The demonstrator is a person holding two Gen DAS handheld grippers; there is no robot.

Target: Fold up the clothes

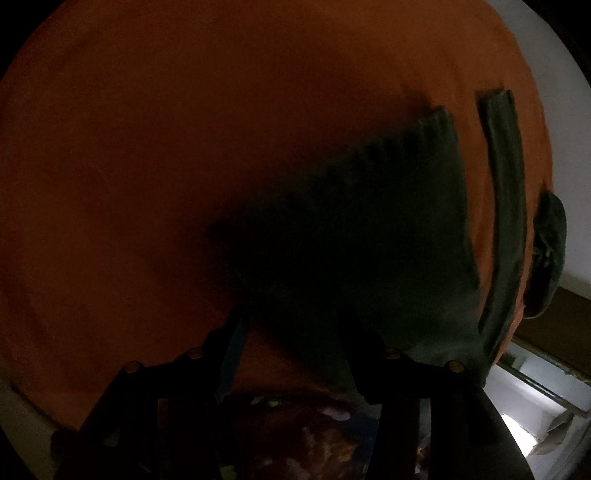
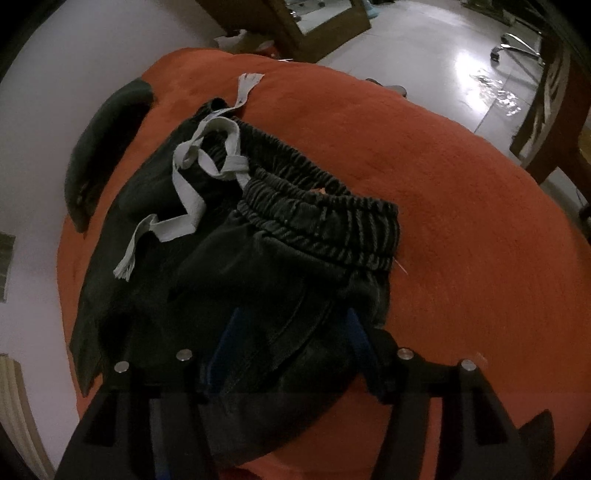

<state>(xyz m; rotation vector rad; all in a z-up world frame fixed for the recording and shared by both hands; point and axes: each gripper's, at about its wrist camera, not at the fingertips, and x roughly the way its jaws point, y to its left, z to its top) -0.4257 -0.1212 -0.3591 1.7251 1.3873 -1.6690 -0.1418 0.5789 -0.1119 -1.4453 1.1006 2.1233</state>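
Observation:
Dark grey pants [image 2: 258, 280] lie bunched on an orange blanket [image 2: 461, 221], with a ribbed elastic waistband [image 2: 325, 218] and a white drawstring [image 2: 188, 173] looped on top. My right gripper [image 2: 293, 317] points down over the pants. Its jaws stand apart, cloth lies between them, and the pads do not pinch it. The left wrist view is dim. There a dark pant leg [image 1: 388, 229] runs down the orange blanket [image 1: 147, 184] and between the fingers of my left gripper [image 1: 295, 325]. Those jaws are apart too, and bare blanket shows beside the left pad.
A second dark garment [image 2: 107, 147] hangs over the blanket's left edge, seen as a dark garment [image 1: 550, 251] at the far right in the left wrist view. A narrow dark strip [image 1: 506, 206] lies beside the leg. Glossy floor [image 2: 443, 55], a wooden frame [image 2: 325, 22] and a wooden chair [image 2: 546, 122] lie beyond.

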